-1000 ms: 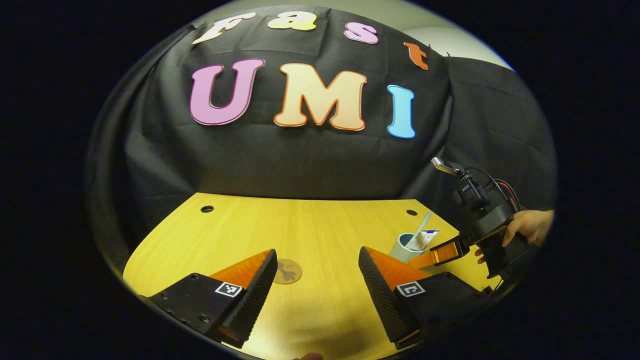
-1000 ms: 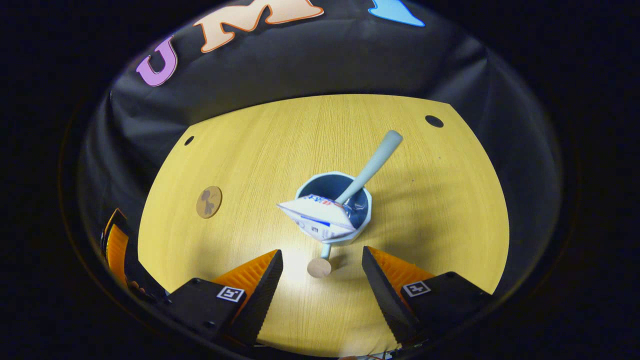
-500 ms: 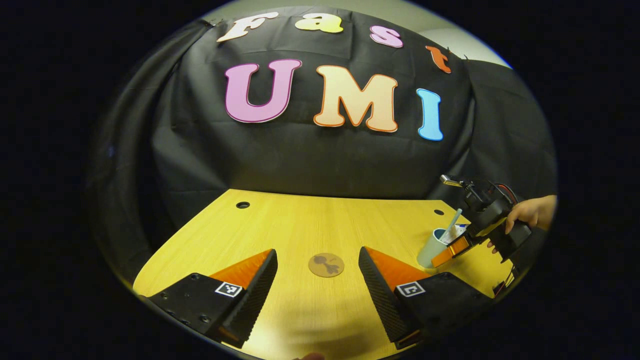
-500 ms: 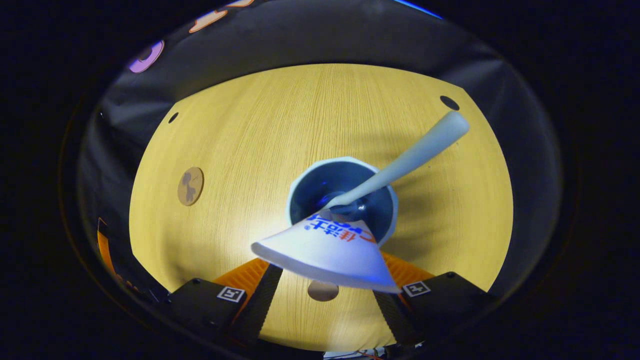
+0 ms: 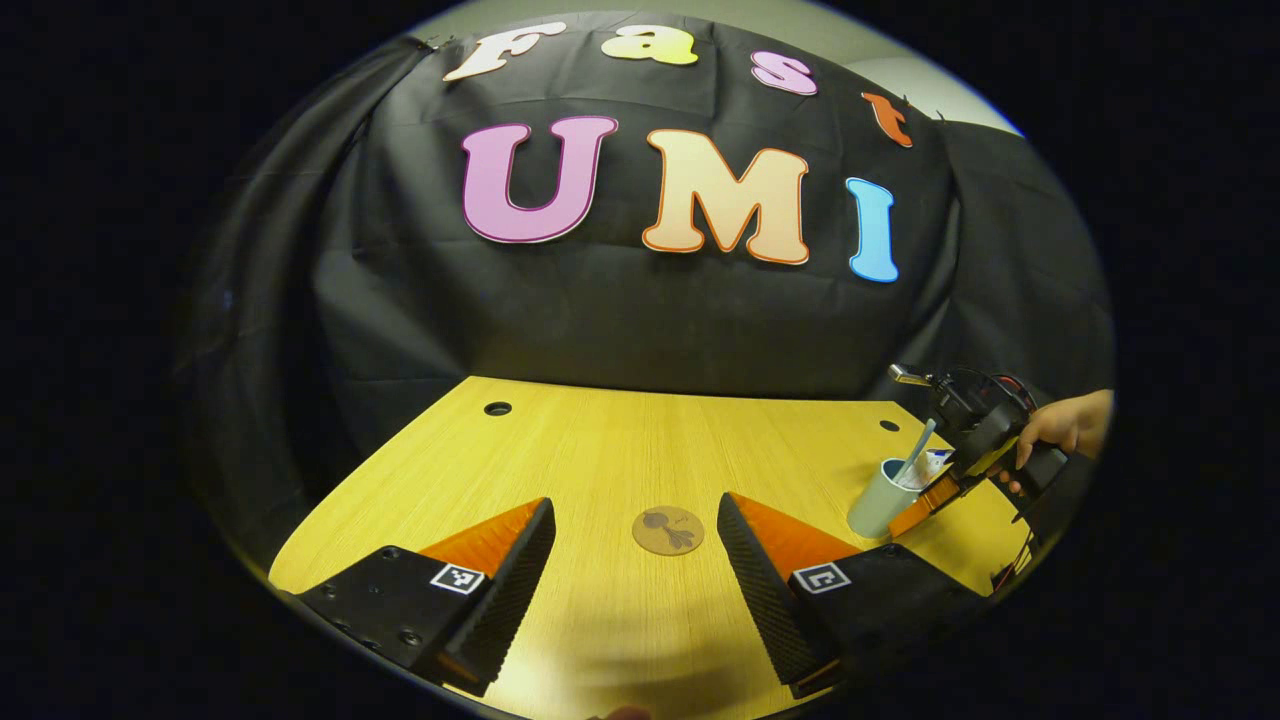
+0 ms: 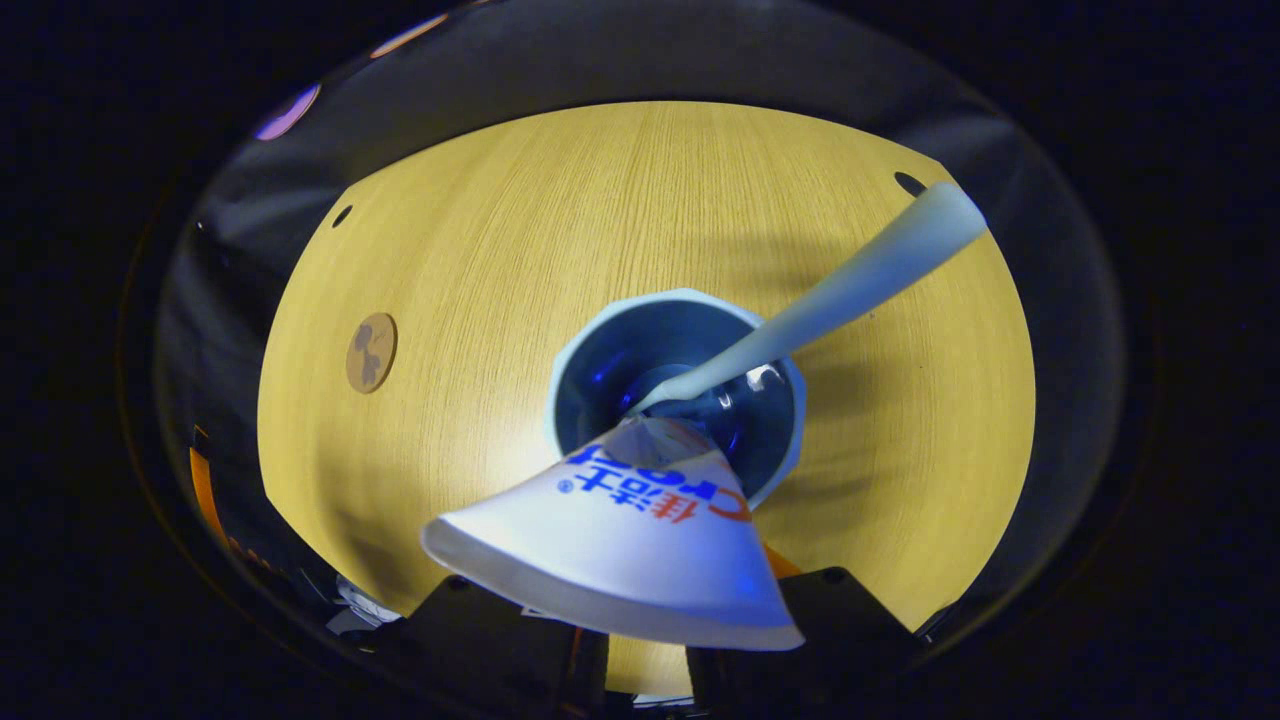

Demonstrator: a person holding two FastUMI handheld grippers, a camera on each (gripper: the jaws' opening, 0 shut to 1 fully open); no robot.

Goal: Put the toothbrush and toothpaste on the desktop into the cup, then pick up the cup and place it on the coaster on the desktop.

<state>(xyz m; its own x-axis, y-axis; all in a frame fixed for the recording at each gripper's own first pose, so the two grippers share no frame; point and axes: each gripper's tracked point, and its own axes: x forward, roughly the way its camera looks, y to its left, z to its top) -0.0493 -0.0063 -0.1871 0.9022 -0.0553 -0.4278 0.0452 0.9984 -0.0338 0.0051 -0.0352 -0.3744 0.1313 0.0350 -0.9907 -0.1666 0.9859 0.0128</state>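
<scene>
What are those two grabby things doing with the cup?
A person's hand holds the right gripper low against the pale blue cup on the yellow wooden desk. The cup already holds the pale long-handled toothbrush and the white toothpaste tube. The left gripper hangs open above the desk, with the round brown coaster between its fingers. The cup is not on the coaster yet.

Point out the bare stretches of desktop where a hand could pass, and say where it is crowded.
Bare: the desktop from the coaster back to the booth wall, and its left half. Crowded: the right end, where the right gripper meets the cup holding the toothbrush and toothpaste.
</scene>
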